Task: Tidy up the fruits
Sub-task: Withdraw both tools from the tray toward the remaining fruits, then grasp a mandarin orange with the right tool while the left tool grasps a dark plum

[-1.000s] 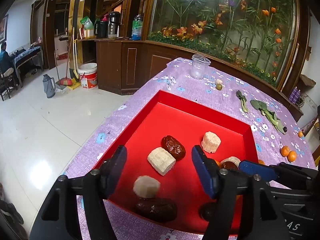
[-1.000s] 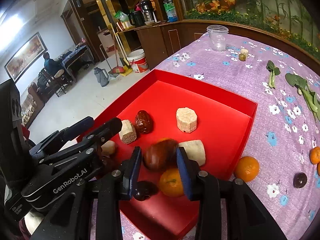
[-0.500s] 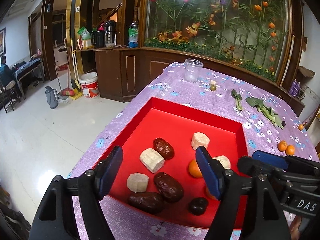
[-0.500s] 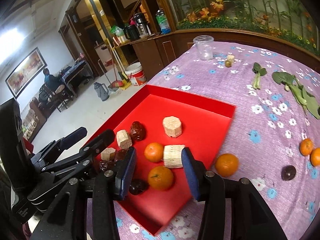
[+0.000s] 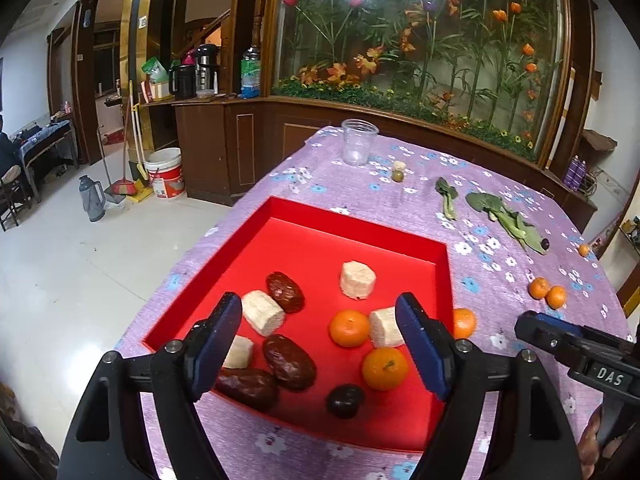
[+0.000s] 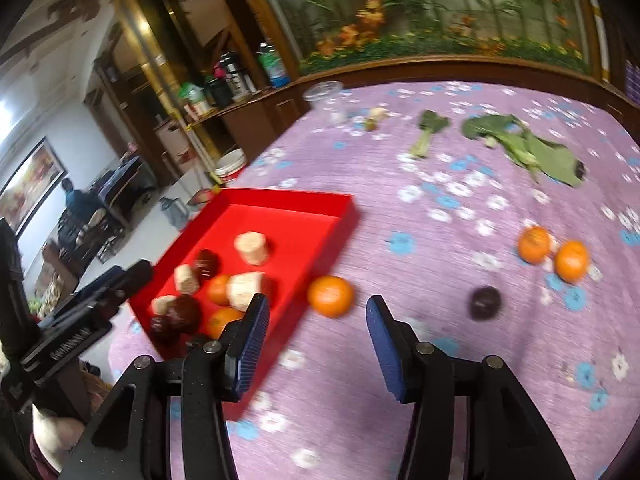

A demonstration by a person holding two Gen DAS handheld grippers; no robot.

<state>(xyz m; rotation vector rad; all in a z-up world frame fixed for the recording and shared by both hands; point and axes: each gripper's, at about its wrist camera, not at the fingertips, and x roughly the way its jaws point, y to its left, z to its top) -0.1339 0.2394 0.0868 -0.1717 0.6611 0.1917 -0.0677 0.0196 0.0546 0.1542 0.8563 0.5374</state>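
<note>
The right gripper (image 6: 314, 344), empty, was opening; the left gripper (image 5: 320, 344) likewise. The loose mandarin (image 6: 330, 295) beside the tray's (image 6: 344, 216) edge looked light, soft, rollable: grasp across its middle.

Setting, as I see it: large home or guesthouse hall. Purple floral tablecloth (image 5: 500, 216); dark wood counter (image 5: 224, 148) bearing thermos flasks (image 5: 206, 68); glass-fronted artificial flower display (image 5: 420, 32); broom (image 5: 128, 176), bucket (image 5: 165, 173); polished tile floor (image 5: 60, 264).

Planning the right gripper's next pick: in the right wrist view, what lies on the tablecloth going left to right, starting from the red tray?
Red tray → lone orange beside it → dark plum → pair of oranges, then.
</note>
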